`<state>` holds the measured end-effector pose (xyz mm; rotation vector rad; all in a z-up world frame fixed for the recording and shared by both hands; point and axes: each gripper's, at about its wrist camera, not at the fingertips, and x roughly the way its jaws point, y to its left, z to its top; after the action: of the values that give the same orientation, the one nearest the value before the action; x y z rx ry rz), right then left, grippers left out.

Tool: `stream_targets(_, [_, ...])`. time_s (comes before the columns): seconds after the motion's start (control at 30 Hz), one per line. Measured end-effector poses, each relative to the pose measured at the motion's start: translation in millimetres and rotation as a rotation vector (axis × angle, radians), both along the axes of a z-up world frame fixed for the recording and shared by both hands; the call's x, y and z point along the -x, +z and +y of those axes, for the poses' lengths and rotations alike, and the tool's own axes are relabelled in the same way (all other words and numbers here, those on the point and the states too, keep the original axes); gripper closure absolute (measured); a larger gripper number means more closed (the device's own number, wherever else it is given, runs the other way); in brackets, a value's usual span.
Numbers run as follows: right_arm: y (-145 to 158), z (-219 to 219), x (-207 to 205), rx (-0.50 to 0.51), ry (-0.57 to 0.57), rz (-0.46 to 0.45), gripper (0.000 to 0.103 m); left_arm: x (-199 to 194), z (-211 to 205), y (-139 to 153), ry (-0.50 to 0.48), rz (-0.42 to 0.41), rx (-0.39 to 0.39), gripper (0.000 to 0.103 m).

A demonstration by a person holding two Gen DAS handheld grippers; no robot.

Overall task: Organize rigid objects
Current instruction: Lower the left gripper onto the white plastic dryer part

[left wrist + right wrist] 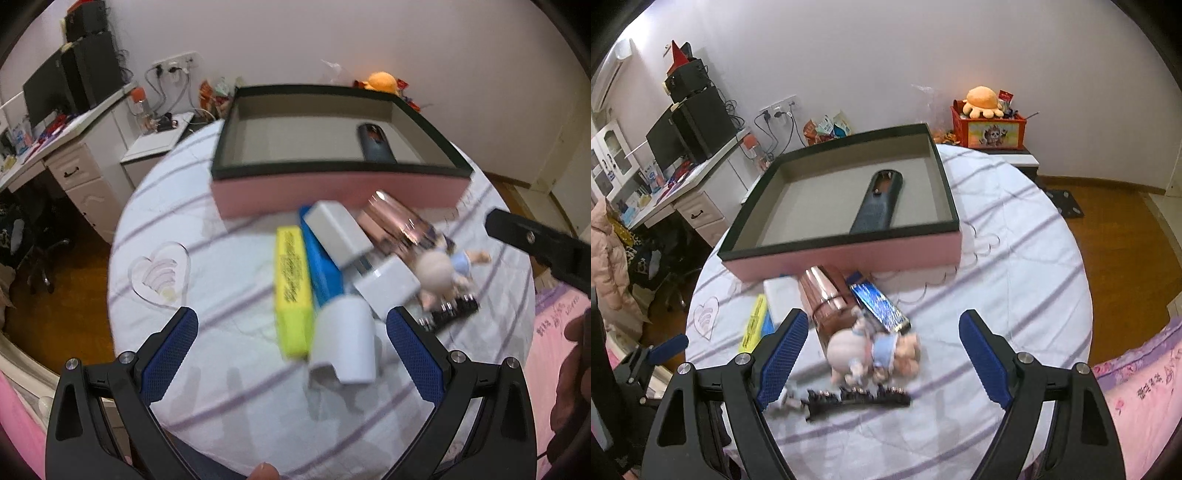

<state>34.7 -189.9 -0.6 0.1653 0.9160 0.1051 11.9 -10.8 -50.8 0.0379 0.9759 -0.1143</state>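
Note:
A pink box with a black rim [332,192] [849,258] stands at the back of the round table and holds a dark remote [375,144] [877,203]. In front of it lies a pile: a yellow box [291,284] [753,325], a blue box [321,269], white boxes [340,232], a rose-gold bottle [395,221] [823,291], a doll [443,273] [864,350] and a black hair clip [450,314] [857,400]. My left gripper [291,325] is open, with a white cup-shaped object [343,339] between its fingers. My right gripper [882,332] is open over the doll.
A clear heart-shaped dish [160,273] lies on the table's left side. A desk with a monitor [665,147] stands at the left. A red toy box with an orange plush [988,122] stands behind the table. Pink bedding [1145,387] lies at the right.

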Motion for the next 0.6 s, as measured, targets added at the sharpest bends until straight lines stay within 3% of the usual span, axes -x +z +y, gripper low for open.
stream_targets(0.17, [-3.1, -2.5, 7.5, -0.014, -0.002, 0.005, 0.018, -3.6, -9.5, -21.5, -0.011, 0.049, 0.026, 0.0])
stream_targets(0.27, [-2.6, -4.8, 8.0, -0.014, -0.003, 0.005, 0.018, -8.4, -8.0, -31.9, -0.003, 0.087, 0.099, 0.0])
stream_targets(0.4, [-3.1, -9.2, 9.3, -0.015, -0.012, 0.006, 0.018, -4.8, -13.7, -33.6, -0.005, 0.098, 0.098, 0.001])
stream_targets(0.47, [-4.7, -11.4, 8.7, -0.019, -0.019, 0.01, 0.018, -4.2, -18.4, -38.5, -0.016, 0.129, 0.095, 0.007])
stream_targets(0.53, [-5.7, -12.4, 7.9, -0.021, -0.021, 0.012, 0.018, -3.0, -21.1, -40.0, -0.019, 0.123, 0.105, 0.009])
stream_targets(0.6, [-6.1, -12.5, 6.9, -0.023, -0.019, 0.013, 0.018, -1.8, -21.9, -38.9, -0.031, 0.113, 0.12, 0.017])
